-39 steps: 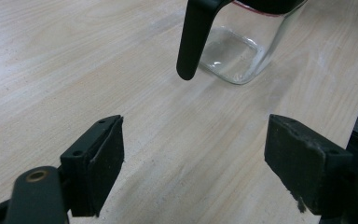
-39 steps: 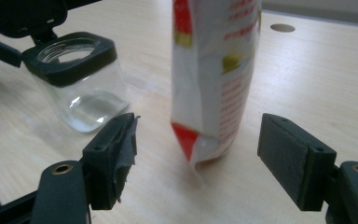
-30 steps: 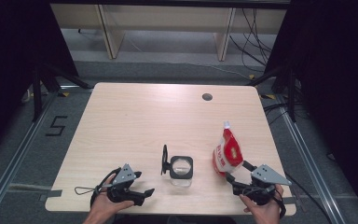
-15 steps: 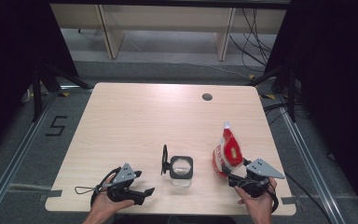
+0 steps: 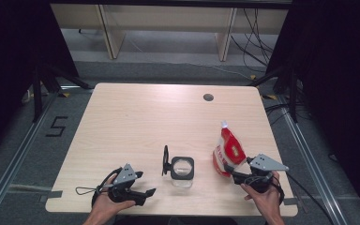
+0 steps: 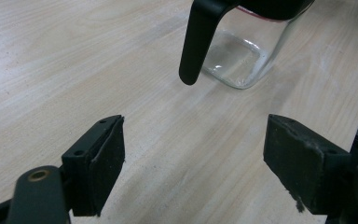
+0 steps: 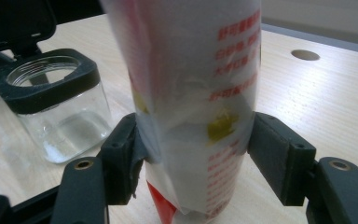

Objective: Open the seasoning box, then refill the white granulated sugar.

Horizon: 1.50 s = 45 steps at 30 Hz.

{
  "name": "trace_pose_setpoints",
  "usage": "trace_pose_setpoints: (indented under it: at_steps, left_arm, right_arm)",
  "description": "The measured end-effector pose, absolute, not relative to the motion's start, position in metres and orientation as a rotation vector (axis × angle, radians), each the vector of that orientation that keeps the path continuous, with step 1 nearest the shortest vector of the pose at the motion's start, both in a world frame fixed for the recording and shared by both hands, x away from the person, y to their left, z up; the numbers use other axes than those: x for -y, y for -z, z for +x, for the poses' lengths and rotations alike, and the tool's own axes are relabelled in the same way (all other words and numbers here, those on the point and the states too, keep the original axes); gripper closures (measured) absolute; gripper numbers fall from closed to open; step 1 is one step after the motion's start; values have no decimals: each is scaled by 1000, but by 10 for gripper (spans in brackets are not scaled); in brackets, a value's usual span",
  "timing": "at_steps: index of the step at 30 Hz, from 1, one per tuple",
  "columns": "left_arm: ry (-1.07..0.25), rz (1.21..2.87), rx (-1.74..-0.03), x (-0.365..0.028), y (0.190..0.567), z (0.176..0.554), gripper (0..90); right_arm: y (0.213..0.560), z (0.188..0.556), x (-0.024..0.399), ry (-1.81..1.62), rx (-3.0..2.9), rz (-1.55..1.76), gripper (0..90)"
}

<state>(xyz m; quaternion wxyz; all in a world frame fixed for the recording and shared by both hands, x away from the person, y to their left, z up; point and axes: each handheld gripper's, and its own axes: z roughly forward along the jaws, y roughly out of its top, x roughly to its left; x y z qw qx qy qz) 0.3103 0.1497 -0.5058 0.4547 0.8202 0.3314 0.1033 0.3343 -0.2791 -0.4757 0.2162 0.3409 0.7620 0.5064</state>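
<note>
Moved R gripper left onto pouch, jaws just closing, now pinching it; L gripper open, idle; jar unfilled, pour left.

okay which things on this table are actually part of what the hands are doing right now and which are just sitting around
In the job:
- red and white refill pouch, right tool closed on its lower part
- glass jar, flip lid open
- left tool, open near the jar

Just there:
- table with its cable hole
- floor marking "5"
</note>
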Motion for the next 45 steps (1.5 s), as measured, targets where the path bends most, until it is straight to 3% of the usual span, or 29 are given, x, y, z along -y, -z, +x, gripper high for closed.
trace_pose_setpoints:
  at_steps: [14, 18, 25, 45]
  left_arm:
    - [-272, 2029, -796, -151, 505, 311, 203]
    - [-267, 2016, -793, -151, 504, 311, 203]
    - [-270, 2030, -792, -152, 503, 311, 206]
    - [-274, 2009, -821, -152, 505, 309, 206]
  right_arm:
    - [473, 348, 288, -1412, -2190, 762, 385]
    - [473, 341, 286, -1426, -2130, 920, 225]
    - [475, 333, 285, -1440, -2041, 967, 176]
    - [489, 336, 268, -1422, -2057, 1013, 157]
